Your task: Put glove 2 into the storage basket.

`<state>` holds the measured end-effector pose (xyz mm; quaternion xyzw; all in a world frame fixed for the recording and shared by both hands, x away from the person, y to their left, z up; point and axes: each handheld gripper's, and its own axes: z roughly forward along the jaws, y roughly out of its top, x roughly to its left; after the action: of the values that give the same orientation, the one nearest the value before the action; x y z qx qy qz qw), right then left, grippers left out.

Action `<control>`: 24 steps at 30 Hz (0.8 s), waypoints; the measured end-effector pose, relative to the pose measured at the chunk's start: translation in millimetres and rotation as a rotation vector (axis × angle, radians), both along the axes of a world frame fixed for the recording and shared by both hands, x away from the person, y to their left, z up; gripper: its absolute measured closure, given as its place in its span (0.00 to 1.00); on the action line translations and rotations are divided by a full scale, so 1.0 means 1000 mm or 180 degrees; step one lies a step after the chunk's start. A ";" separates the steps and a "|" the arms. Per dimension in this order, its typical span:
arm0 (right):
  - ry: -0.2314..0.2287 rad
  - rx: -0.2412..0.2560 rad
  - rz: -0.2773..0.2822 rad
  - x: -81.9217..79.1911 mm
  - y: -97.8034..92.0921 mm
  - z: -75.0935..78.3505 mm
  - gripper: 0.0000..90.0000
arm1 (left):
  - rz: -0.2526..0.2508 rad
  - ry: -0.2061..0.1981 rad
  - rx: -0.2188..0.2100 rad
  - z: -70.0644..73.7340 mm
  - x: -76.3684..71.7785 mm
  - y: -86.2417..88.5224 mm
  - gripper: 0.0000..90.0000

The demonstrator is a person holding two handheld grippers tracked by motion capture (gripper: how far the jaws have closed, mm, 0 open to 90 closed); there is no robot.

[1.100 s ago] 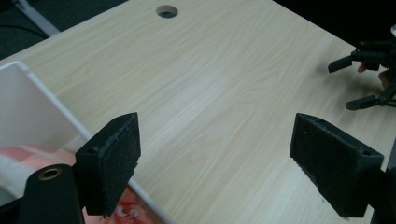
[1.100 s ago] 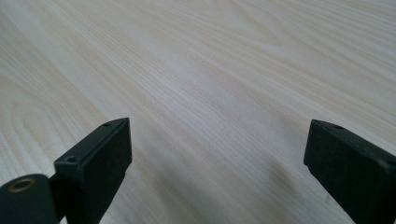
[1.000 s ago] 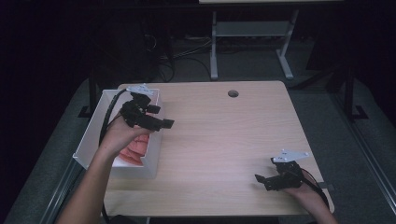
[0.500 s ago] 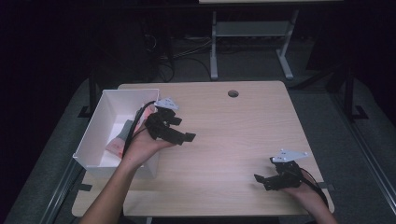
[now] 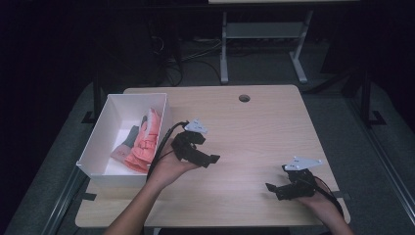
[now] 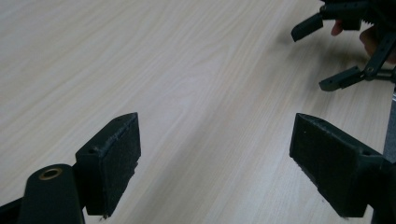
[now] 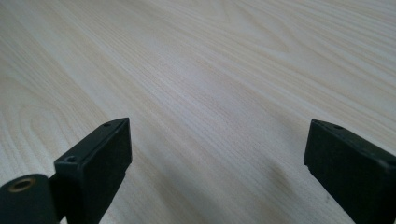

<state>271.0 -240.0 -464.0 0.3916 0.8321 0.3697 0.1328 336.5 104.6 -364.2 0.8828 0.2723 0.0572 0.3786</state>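
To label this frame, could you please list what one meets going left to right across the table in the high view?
white bin → orange cloth → left gripper → right gripper

1. A light wooden table [image 5: 254, 132] with a round cable hole [image 5: 244, 98] far beyond both grippers.
2. A white box [image 5: 100, 142] sits at its edge, just beside the left gripper [image 5: 208, 157].
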 end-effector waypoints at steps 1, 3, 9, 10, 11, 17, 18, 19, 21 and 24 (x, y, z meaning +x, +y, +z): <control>0.0002 -0.0001 -0.0001 0.000 0.000 0.000 0.08 | -0.0017 -0.0004 0.0035 -0.005 -0.001 -0.002 0.18; 0.0002 -0.0002 0.0004 0.000 0.000 0.000 0.08 | -0.0034 -0.0006 0.0048 -0.012 -0.003 -0.004 0.18; 0.0001 0.0001 -0.0005 0.000 0.001 0.000 0.08 | -0.0107 -0.0004 0.0139 -0.034 -0.009 -0.009 0.18; -0.0002 0.0000 0.0006 0.000 0.001 0.000 0.08 | -0.0115 0.0014 0.0136 -0.039 -0.010 -0.010 0.18; -0.0002 -0.0003 0.0010 0.000 0.001 0.000 0.08 | -0.0147 0.0019 0.0151 -0.044 -0.011 -0.011 0.18; 0.0004 -0.0009 0.0021 0.000 0.001 0.000 0.08 | -0.0225 0.0008 0.0328 -0.064 -0.016 -0.014 0.17; 0.0008 -0.0008 0.0028 0.000 0.001 -0.001 0.08 | -0.0205 -0.0015 0.0328 -0.067 -0.017 -0.015 0.17; 0.0006 -0.0014 0.0037 0.000 0.001 -0.001 0.08 | -0.0220 -0.0024 0.0340 -0.069 -0.017 -0.015 0.17; 0.0007 -0.0014 0.0044 0.000 0.002 -0.001 0.08 | -0.0234 -0.0036 0.0363 -0.073 -0.018 -0.015 0.17; 0.0009 -0.0016 0.0068 0.001 0.004 -0.001 0.08 | -0.0253 -0.0021 0.0365 -0.077 -0.021 -0.017 0.17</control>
<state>271.6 -236.4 -464.9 0.3829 0.8374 0.3684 0.1286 315.9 88.0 -441.0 0.9130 0.2320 0.0606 0.3302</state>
